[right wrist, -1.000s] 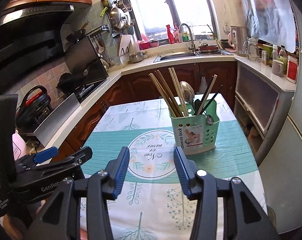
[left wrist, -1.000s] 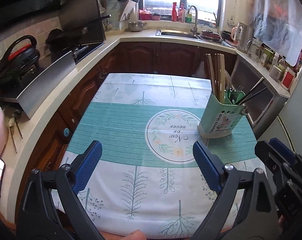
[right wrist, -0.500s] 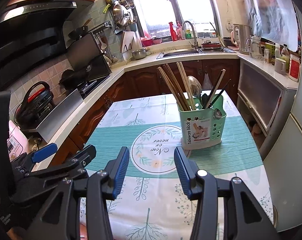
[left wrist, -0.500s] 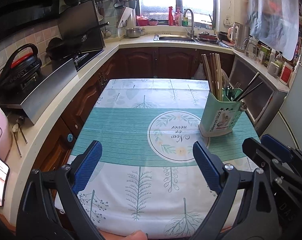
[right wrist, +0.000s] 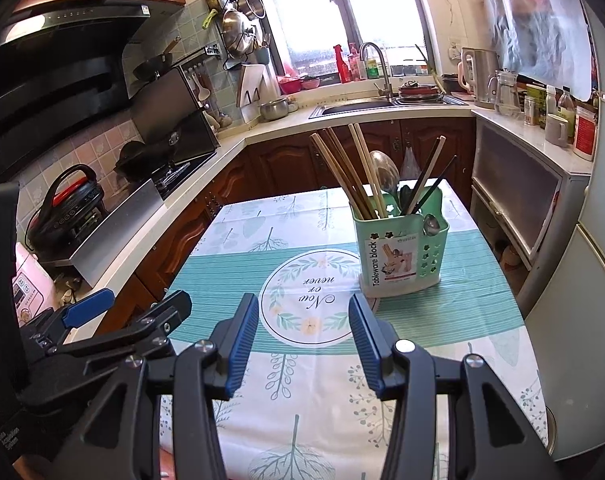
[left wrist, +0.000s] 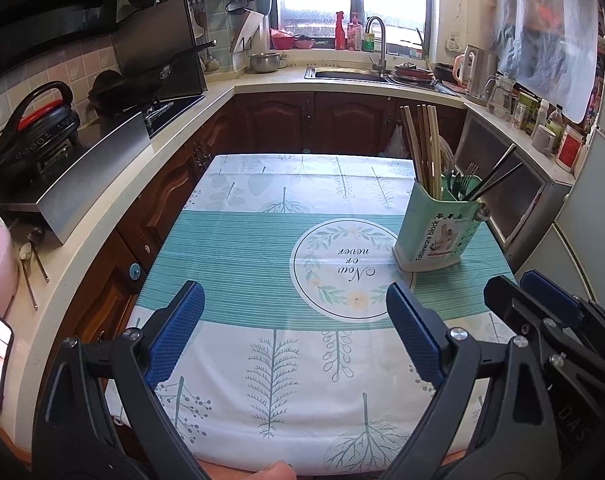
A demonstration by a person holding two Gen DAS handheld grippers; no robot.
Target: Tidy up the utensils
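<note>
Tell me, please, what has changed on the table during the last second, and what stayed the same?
Nothing was taken hold of or let go. Only the view shifted a little: in both wrist views the green utensil holder sits slightly differently in the picture, but its place on the tablecloth is unchanged. The chopsticks and spoons inside stand as before. The left gripper and the right gripper stay open and empty.

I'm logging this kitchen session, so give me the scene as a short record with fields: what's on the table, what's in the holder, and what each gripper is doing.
surface: table under a teal and white tablecloth
holder: green utensil caddy, upright, on the teal band beside the round print
contents: wooden chopsticks, dark chopsticks, a large spoon, a small spoon at the front corner
loose utensils on table: none visible
left gripper: open, empty, above the near end
right gripper: open, empty, short of the caddy
</note>
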